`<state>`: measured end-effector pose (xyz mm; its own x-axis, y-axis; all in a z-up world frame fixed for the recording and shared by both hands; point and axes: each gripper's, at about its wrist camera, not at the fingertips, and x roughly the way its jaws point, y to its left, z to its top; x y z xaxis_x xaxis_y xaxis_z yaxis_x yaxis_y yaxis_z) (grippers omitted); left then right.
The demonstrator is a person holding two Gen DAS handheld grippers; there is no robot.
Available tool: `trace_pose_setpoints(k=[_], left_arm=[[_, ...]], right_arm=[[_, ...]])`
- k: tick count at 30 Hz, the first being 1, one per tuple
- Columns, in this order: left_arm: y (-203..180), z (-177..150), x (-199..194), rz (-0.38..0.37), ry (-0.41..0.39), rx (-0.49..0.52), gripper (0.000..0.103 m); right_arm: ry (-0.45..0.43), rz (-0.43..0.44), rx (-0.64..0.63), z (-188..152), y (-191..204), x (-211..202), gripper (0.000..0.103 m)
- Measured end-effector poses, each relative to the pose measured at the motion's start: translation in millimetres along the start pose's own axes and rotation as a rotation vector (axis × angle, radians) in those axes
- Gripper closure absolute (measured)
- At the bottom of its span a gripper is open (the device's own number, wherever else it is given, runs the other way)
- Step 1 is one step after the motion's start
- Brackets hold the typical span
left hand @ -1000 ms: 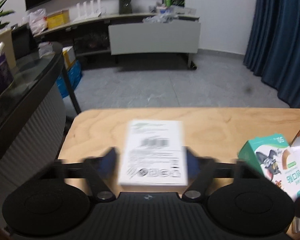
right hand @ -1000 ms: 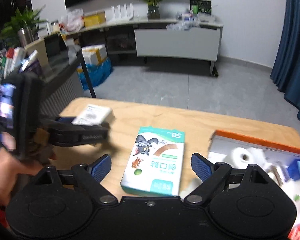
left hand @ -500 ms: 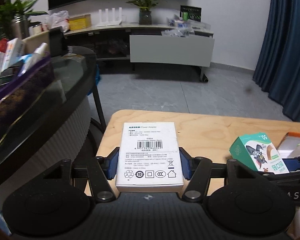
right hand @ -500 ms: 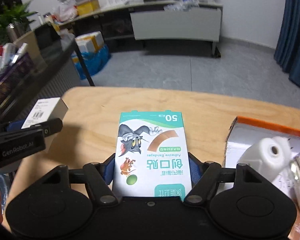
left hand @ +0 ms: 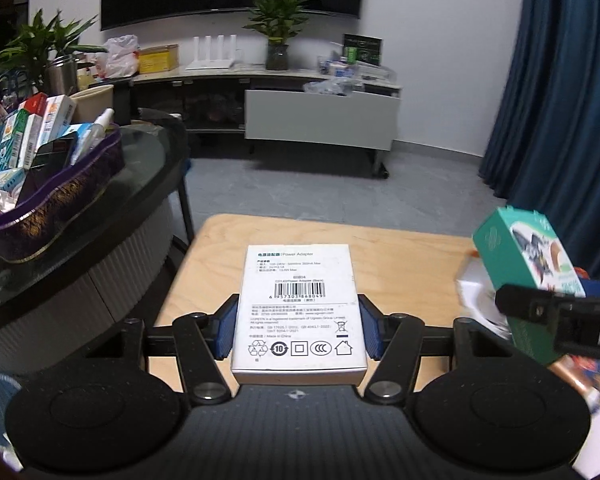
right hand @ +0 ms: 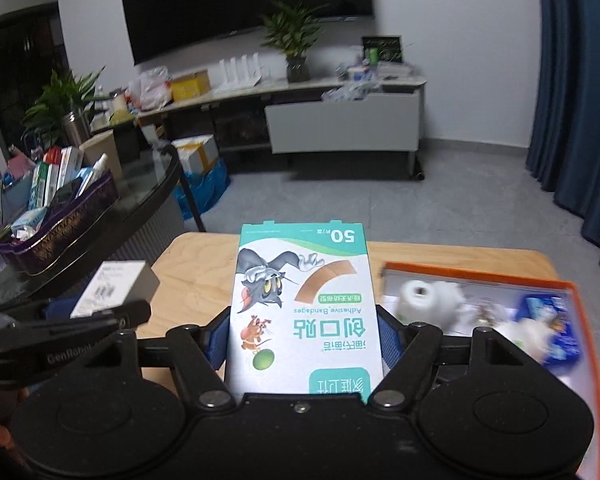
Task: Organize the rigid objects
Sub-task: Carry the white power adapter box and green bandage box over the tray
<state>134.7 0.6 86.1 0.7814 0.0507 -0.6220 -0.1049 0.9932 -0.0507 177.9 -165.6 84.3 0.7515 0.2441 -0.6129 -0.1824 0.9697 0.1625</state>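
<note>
My left gripper (left hand: pixel 298 326) is shut on a white power adapter box (left hand: pixel 298 304), held flat above the wooden table (left hand: pixel 388 248). The box also shows in the right wrist view (right hand: pixel 114 290) at left, with the left gripper (right hand: pixel 80 332). My right gripper (right hand: pixel 302 338) is shut on a teal and white adhesive bandage box (right hand: pixel 304 304), lifted above the table (right hand: pixel 196 264). That box shows in the left wrist view (left hand: pixel 528 276) at right.
An orange-rimmed tray (right hand: pixel 500 280) with a white roll and small items lies on the table at right. A purple tin (left hand: pixel 56 204) full of boxes sits on a dark glass counter (left hand: pixel 140 184) at left. Blue curtains (left hand: pixel 560 80) hang at right.
Both grippers have risen with their boxes. The right gripper closed on the bandage box and lifted it off the table. The left keeps the adapter box.
</note>
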Motion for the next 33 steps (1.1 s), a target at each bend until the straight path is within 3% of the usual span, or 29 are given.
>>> trace_pose_setpoints(k=[15,23,33], left_arm=[[-88.0,-34.2,-29.5,-0.207,0.02,0.078,0.043],[-118.7,-50.7,-27.3,-0.255,0.04,0.147,0.043],[-131.1,-63.1,-20.2,-0.268,0.072,0.169,0.043]], right_arm=[[-0.053,-0.174,0.105,-60.5,-85.1,-95.7,0.019],[-0.047,-0.24,0.144,-86.9,-113.4,-119.1,0.019],[-0.027,-0.255,0.164,-97.1,-125.1,-122.2,0.019]])
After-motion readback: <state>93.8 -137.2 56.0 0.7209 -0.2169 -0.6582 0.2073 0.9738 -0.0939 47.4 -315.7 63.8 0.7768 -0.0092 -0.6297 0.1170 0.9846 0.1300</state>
